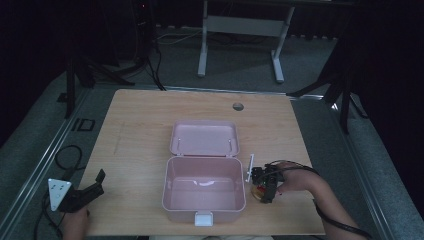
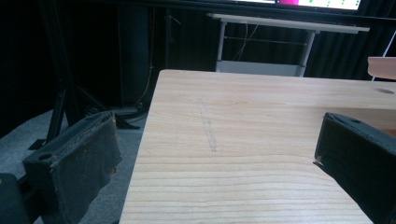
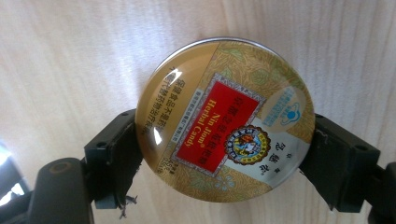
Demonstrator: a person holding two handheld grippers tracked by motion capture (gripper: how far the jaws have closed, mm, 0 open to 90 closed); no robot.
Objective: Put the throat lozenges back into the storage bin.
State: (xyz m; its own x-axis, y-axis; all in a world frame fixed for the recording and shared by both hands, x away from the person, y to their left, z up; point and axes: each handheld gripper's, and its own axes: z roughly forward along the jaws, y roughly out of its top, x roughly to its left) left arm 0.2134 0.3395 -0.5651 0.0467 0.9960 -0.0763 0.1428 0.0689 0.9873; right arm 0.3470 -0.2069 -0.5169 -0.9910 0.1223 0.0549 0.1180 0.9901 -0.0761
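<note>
Bench: a pale wooden bench [image 1: 145, 125] with a small round hole [image 1: 238, 106] near its far edge, grey carpet around it.
Box: a pink plastic box [image 1: 204, 210] stands open at the middle of the bench towards the near edge, its lid [image 1: 204, 137] laid back flat behind it; the inside looks bare, and a white latch [image 1: 203, 218] hangs at the near wall.
Candy tin: a round gold tin [image 3: 224, 119] with a red label reading "Herbal Candy"; it sits just to the right of the box, at the near right part of the bench. In the high view it shows as a small gold and red spot [image 1: 259, 190] under the right claw.
Right claw: the right claw [image 1: 265, 187] points down at the bench, held by the person's right hand [image 1: 295, 177]; in the right gripper view its two black jaws press the tin's rim from opposite sides [image 3: 224, 154], gripping it with the label face up. Whether the tin rests on the wood or is just above it, I cannot tell.
Left claw: the left claw [image 1: 97, 182] lies at the near left corner of the bench, well apart from the box; its jaws stand wide apart with nothing between them [image 2: 215, 154], one jaw off the bench's left edge.
White stick: a thin white object [image 1: 250, 167] lies between the box and the right claw; too small to identify.
</note>
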